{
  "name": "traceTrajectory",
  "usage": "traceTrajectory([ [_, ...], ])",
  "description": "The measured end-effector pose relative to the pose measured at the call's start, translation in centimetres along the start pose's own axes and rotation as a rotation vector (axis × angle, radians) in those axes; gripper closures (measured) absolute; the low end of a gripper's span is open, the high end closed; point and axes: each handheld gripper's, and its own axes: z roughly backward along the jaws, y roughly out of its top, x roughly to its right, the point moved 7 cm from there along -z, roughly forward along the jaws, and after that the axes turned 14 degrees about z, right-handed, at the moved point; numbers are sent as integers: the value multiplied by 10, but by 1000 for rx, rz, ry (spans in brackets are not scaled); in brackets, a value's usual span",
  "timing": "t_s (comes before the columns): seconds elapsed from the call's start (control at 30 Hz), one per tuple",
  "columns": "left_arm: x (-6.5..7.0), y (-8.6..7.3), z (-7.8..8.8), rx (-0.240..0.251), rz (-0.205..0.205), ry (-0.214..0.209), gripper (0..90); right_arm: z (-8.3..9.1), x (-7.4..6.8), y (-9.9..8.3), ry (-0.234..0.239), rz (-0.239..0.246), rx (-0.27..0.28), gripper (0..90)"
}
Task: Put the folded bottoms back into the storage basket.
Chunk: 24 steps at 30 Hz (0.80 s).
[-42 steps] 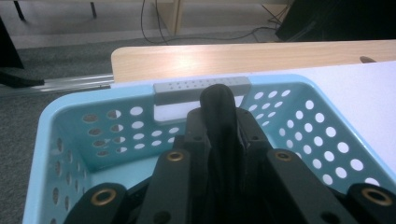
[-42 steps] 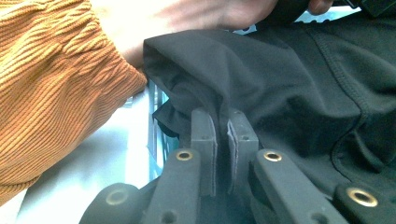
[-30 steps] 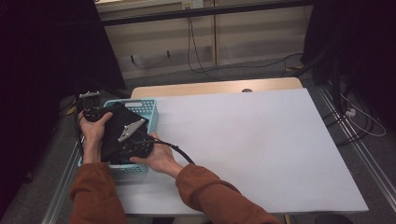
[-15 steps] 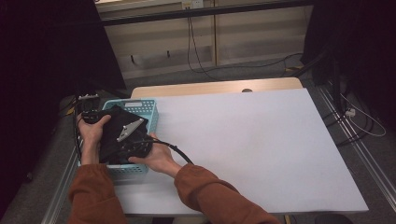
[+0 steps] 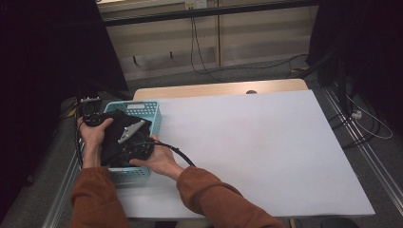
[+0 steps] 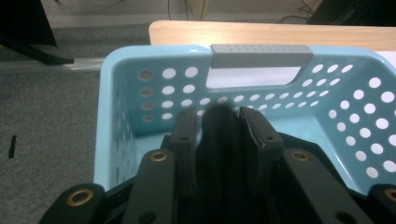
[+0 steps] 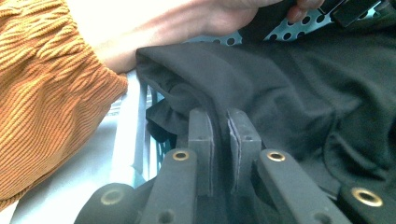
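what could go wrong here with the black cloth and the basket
1. The left gripper has just been opening with the black cloth between its jaws, while the right gripper pinches a fold: the cloth may slip off one side and sag unevenly.
2. The blue basket sits at the table's left edge: a tug on the cloth could tip or drag it off.

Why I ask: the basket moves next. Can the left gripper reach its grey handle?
Probably, once free: the grey handle lies straight ahead, but the left gripper's fingers, just opening, have black cloth between them.
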Motion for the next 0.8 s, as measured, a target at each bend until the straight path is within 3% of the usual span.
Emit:
traceTrajectory([
  [0.13,1,2,1,22,-2,4,645,0,0,0,9,-5,5,807],
  [0.17,0,3,1,24,-8,14,576,1,0,0,11,-12,9,760],
  [0.33,-2,2,0,24,-4,31,475,2,3,1,-2,-22,13,649],
  [0.37,-2,3,0,33,9,30,405,3,3,0,1,-29,16,638],
  [0.47,0,3,0,41,6,17,368,4,5,0,-4,-29,15,601],
  [0.53,-1,4,0,39,2,29,283,6,6,-1,-4,-36,18,579],
  [0.8,1,5,3,46,15,17,185,11,8,-3,2,-51,20,431],
])
